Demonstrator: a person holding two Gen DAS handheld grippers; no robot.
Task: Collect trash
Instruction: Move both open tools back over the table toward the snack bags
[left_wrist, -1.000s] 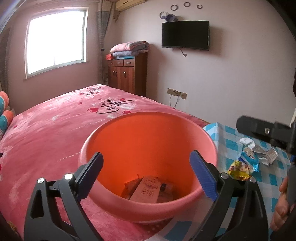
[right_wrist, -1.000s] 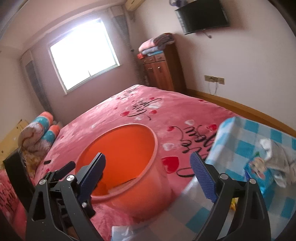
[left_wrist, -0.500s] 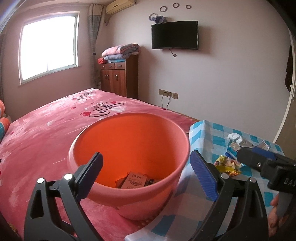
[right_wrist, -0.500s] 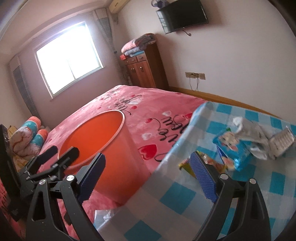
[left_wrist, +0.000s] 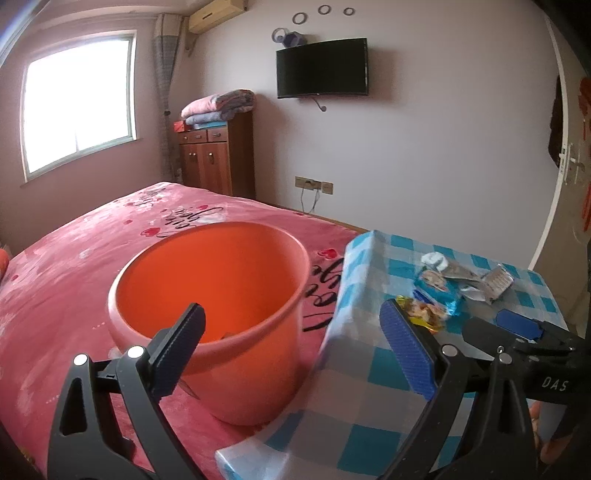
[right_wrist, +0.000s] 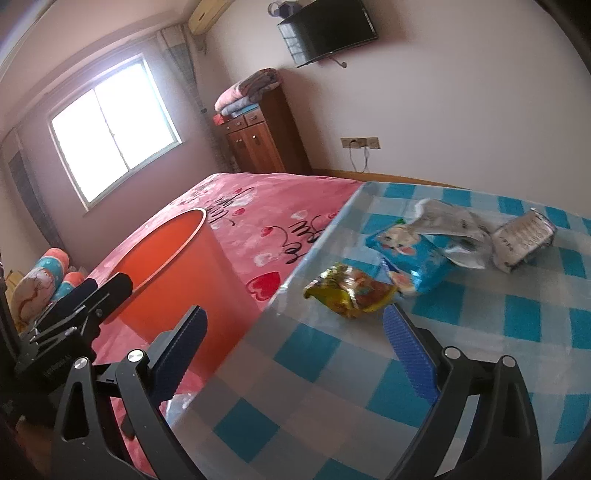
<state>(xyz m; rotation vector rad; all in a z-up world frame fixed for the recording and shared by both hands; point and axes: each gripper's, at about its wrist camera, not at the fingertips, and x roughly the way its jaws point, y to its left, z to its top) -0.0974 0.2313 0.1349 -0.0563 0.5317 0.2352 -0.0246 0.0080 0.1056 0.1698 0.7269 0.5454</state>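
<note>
right tongs spread, empty | yellow wrapper just ahead | left tongs spread

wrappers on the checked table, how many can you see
4: yellow wrapper nearest the right gripper, blue wrapper behind it, silver wrapper beyond, grey packet farthest right. More may hide underneath.
</note>
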